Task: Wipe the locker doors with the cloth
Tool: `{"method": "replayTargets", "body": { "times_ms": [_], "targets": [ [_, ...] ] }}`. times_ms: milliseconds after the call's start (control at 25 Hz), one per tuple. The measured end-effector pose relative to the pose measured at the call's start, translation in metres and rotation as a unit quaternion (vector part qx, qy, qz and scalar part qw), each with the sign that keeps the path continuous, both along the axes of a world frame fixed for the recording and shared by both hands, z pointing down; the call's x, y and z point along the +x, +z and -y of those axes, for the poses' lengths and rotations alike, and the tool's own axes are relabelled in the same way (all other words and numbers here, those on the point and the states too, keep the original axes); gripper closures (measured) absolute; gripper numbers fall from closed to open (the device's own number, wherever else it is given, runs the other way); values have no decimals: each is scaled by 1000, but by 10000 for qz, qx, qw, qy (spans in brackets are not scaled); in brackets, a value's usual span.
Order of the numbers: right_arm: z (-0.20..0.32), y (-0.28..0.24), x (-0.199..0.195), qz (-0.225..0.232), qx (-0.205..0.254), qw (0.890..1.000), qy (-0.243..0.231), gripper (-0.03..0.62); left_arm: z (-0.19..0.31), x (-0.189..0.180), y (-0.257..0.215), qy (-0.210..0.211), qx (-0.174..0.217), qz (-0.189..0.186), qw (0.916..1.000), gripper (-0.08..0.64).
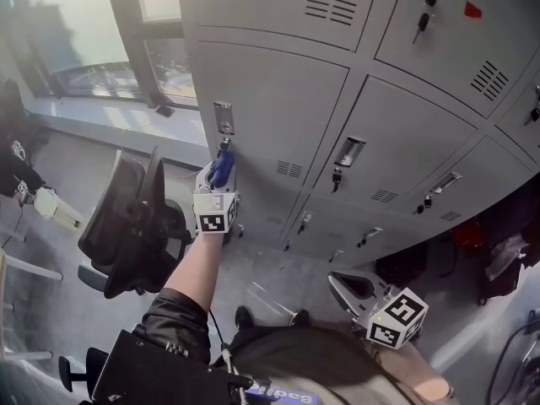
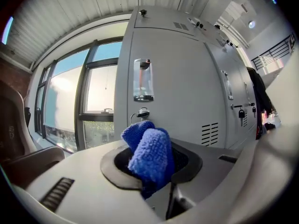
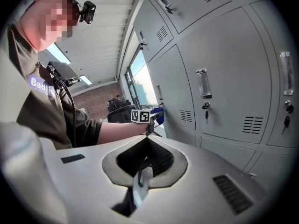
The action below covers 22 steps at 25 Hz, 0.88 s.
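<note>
Of the two grippers, the left gripper (image 1: 222, 165) is clamped on the one blue cloth (image 2: 150, 157), held just below the keyed lock (image 2: 142, 113) of a grey locker door (image 1: 278, 108), perhaps touching it, while the right gripper (image 3: 145, 143) hangs low, jaws closed on nothing.

Location type: staff locker area of an office or similar workplace.

Identifying features:
- A bank of light grey sheet-metal lockers (image 1: 278, 99) is stacked in tiers.
- Each door carries a louvred vent panel (image 1: 331, 0), a clear plastic label holder (image 2: 143, 80) and a lock; several locks have a small dark key (image 1: 419, 28) left in them.
- A black mesh-backed swivel office chair (image 1: 135, 218) on castors stands near the bank.
- Tall dark-framed windows (image 2: 100, 94) adjoin the lockers (daylight outside).
- Ceiling: pale ribbed metal sheeting (image 2: 60, 13).
- Floor: plain grey surface (image 1: 278, 281).
</note>
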State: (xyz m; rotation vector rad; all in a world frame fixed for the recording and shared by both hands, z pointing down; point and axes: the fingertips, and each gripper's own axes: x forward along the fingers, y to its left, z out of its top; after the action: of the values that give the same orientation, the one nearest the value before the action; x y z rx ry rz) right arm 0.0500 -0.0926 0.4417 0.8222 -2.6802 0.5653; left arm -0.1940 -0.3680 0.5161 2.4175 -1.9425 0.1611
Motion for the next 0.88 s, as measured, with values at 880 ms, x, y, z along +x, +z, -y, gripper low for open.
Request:
{"method": "replayTargets", "body": {
  "times_ms": [880],
  "targets": [
    [-9,14,22,-171,-165,9991,349,588,7,78,-9,613,297,-496,9964,436]
  ]
}}
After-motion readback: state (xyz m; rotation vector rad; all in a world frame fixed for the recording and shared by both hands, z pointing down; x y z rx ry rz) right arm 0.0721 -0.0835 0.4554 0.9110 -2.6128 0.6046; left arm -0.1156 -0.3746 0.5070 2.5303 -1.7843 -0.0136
